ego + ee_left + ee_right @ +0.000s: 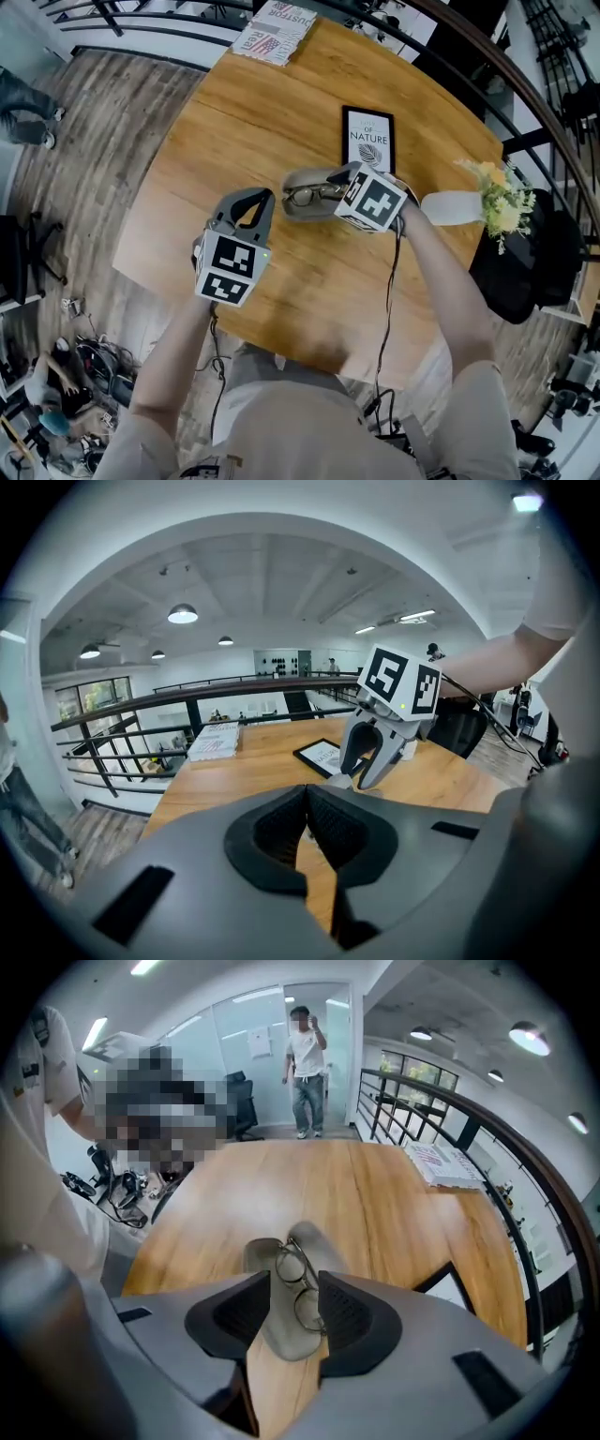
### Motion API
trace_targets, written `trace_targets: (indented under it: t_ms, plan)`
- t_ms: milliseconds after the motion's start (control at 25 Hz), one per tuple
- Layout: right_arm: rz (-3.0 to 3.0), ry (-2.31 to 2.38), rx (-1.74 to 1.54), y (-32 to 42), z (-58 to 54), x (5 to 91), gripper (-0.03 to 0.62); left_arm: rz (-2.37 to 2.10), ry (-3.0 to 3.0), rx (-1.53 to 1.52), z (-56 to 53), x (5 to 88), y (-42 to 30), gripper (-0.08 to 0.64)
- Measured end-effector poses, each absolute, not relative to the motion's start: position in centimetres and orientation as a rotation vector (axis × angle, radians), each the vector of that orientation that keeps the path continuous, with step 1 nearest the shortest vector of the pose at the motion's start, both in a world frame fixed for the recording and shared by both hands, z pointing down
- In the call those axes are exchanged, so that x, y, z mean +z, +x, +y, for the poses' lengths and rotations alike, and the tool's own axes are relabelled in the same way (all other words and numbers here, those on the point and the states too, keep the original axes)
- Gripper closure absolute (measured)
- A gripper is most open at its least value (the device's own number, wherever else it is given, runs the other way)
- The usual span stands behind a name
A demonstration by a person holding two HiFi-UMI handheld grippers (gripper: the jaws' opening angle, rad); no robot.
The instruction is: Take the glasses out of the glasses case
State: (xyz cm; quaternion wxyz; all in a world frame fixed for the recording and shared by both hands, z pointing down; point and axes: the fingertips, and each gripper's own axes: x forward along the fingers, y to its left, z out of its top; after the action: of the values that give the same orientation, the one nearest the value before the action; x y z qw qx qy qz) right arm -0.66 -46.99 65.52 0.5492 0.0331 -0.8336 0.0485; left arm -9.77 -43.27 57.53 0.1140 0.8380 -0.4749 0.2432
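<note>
An open grey glasses case (298, 208) lies on the wooden table (234, 112), and round wire-rimmed glasses (302, 195) rest in it. My right gripper (323, 192) points steeply down over the case. In the right gripper view the jaws of this gripper (293, 1279) stand open, with the glasses (292, 1265) and the case (279, 1335) between the pads. My left gripper (262, 197) hovers left of the case, apart from it. Its pads (306, 794) meet at the tips with nothing between them. From there the right gripper (370, 761) shows ahead.
A framed black-and-white print (367, 139) lies beyond the case. A magazine (274, 33) sits at the table's far edge, and a white vase (459, 208) with flowers lies at the right. A railing runs behind the table. A person (305, 1054) stands far off.
</note>
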Motion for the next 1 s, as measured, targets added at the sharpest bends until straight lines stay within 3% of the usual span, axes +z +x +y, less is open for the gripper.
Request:
trace_targets:
  t_ms: [440, 1000]
  plan:
    - [-1.847, -0.039, 0.081, -1.1, -49.0, 74.1, 0.431, -1.359, 2.323, 0.687, -44.7, 65.3, -10.0, 0.543]
    - [-1.714, -0.228, -0.133, -1.8, -47.1, 76.5, 0.468, -1.312, 2.305, 0.710, -42.2, 67.5, -10.3, 0.543]
